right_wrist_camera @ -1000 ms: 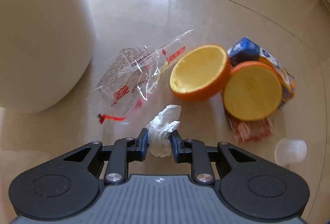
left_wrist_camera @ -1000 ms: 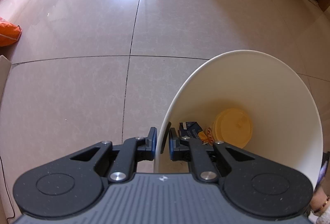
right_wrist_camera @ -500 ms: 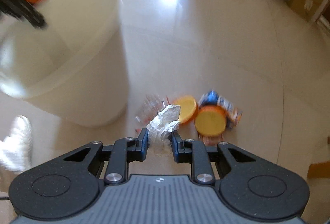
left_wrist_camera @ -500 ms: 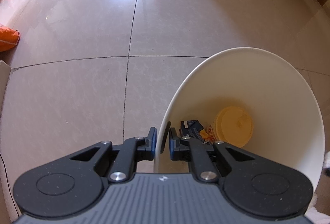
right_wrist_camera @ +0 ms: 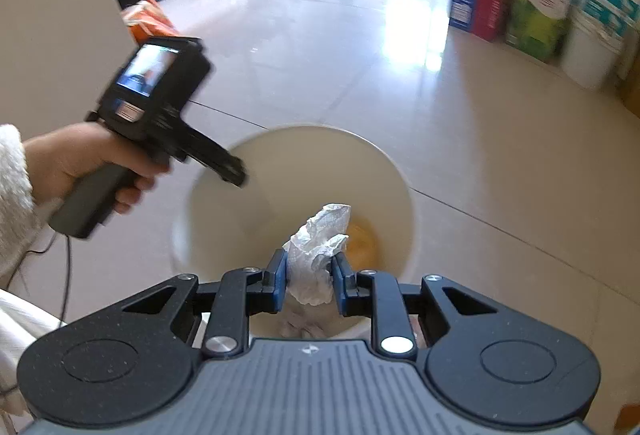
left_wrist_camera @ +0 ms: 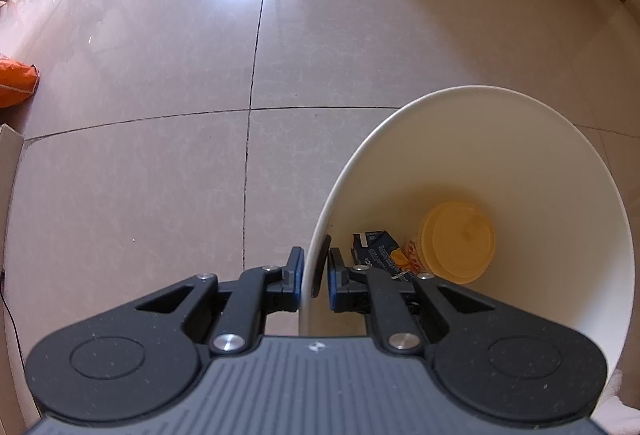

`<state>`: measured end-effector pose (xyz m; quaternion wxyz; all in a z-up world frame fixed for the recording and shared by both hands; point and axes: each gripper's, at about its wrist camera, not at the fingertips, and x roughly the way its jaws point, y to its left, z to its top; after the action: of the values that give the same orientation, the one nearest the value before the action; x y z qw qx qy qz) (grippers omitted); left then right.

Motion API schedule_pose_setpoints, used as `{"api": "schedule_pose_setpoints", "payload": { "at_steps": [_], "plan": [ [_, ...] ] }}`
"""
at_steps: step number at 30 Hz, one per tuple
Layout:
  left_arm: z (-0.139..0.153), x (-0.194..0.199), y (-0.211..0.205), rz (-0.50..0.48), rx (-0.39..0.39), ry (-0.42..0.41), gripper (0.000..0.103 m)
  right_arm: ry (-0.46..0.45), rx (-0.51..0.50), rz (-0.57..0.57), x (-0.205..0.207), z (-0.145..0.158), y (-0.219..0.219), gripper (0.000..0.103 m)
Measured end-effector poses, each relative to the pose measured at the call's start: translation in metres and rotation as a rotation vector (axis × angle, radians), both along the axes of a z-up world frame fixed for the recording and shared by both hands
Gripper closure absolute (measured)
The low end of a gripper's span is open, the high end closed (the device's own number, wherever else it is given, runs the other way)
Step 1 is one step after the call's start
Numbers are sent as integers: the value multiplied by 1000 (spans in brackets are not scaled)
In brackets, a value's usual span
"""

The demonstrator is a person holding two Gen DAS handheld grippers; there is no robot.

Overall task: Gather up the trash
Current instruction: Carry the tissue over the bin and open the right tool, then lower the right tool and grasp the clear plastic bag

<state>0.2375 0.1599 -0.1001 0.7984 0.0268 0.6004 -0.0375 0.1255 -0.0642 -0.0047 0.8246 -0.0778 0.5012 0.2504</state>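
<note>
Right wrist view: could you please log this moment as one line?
left gripper: shut on bin rim | right gripper: holding tissue above bin | next: drop

Bin (left_wrist_camera: 500, 155): smooth white plastic, matt inside. Tissue (right_wrist_camera: 318, 255): crumpled white paper. Floor (left_wrist_camera: 160, 75): glossy polished tile. Sleeve (right_wrist_camera: 12, 171): fluffy, probably fleece. Lidded cup (left_wrist_camera: 460, 239): yellow plastic.

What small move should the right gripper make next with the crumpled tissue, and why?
Probably open the right gripper and let the crumpled tissue drop. It hangs over the mouth of the white bin, whose rim the left gripper clamps, so the tissue should fall inside.
</note>
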Motion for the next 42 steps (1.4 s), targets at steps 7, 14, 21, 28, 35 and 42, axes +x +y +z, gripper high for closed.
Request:
{"api": "schedule_pose_setpoints", "payload": {
  "at_steps": [7,14,21,28,35,42],
  "plan": [
    [0,1,4,4,-11,3,93,-4,4,-16,1,3,12,38],
    [1,0,4,6,-9,3,93,-18,-13,-86,-3,-3,-11,38],
    [1,0,4,8,-9,3,93,-63,-32,-195,-19,-19,-47,34],
    [2,1,4,11,-9,5,93,-35,-1,-339,-42,-91,-88,34],
    [2,2,6,17,-16,7,93,50,-14,-443,-47,-184,-100,34],
    [3,3,8,23,-22,13,93,116,-24,-532,-40,-264,-106,34]
  ]
}}
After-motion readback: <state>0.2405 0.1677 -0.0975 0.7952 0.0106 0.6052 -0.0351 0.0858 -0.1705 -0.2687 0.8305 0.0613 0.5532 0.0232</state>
